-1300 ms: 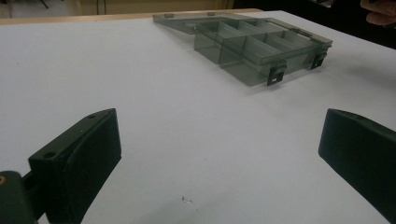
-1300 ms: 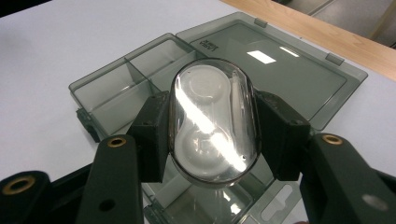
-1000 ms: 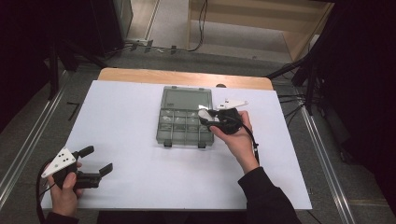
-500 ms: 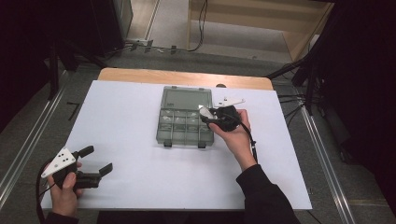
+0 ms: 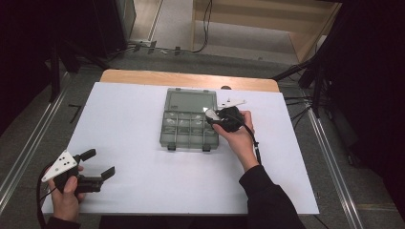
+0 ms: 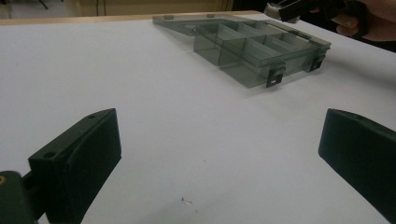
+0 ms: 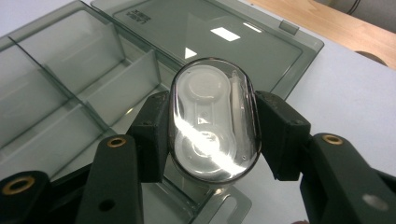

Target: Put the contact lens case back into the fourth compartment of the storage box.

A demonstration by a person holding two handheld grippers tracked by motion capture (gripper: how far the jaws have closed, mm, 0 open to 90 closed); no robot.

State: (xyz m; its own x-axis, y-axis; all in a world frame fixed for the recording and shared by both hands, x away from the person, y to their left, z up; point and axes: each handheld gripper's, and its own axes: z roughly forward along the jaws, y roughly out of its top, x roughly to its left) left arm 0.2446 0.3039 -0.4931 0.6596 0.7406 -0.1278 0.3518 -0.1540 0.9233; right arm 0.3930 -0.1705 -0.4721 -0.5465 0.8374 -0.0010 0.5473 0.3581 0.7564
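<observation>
We have the clear oval plastic capsule (image 7: 214, 120) pinched in our right claw (image 7: 212, 135), poised over the open smoky-grey compartment box (image 5: 188, 125) on the white desk (image 5: 133, 119). Placing it remains; our left claw (image 6: 219, 154) gapes empty.

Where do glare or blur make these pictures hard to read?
Right gripper view: white glare streaks cross the clear oval case, and lamp reflections sit on the organizer box's open lid. Left gripper view: the near black jaws are soft. High view: the surroundings beyond the table are very dark.
</observation>
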